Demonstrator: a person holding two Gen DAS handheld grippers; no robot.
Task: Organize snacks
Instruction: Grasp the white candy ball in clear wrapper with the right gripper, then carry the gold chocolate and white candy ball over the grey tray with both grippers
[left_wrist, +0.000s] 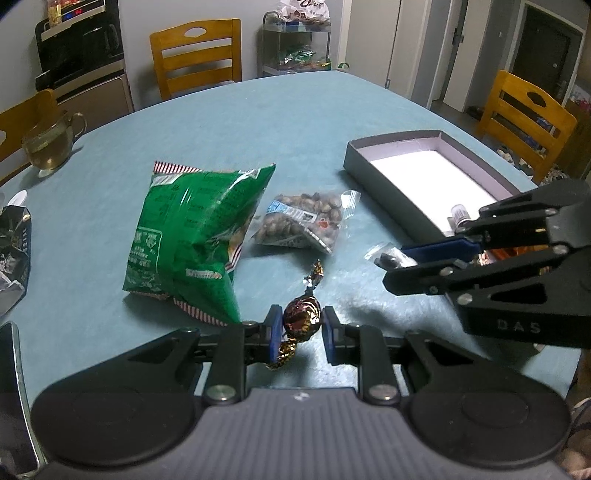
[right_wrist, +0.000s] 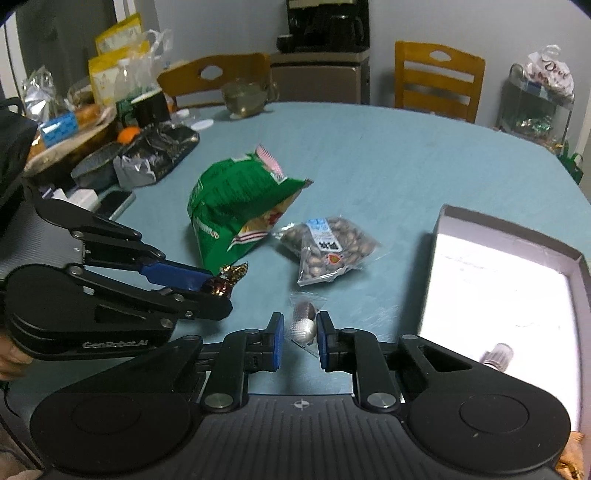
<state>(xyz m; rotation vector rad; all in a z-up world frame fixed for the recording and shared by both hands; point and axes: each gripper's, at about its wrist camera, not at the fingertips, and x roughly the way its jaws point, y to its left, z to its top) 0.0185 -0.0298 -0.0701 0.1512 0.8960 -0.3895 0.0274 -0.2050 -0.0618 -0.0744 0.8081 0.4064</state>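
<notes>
The left gripper (left_wrist: 301, 334) is held low over the table, its blue-padded fingers (left_wrist: 273, 332) pointing forward and set a little apart, with a wrapped sweet between them; firm contact cannot be confirmed. In the right wrist view it (right_wrist: 218, 284) is seen from the side, entering from the left. The right gripper (right_wrist: 300, 339) is likewise held low, its jaws parted narrowly around a small packet. From the left wrist view it (left_wrist: 402, 264) is seen reaching in from the right.

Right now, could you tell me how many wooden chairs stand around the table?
3 yellow-brown wooden chairs: one at the far side, one at the right beyond the open grey box, one at the left edge behind the glass cup. Others may be out of view.
</notes>
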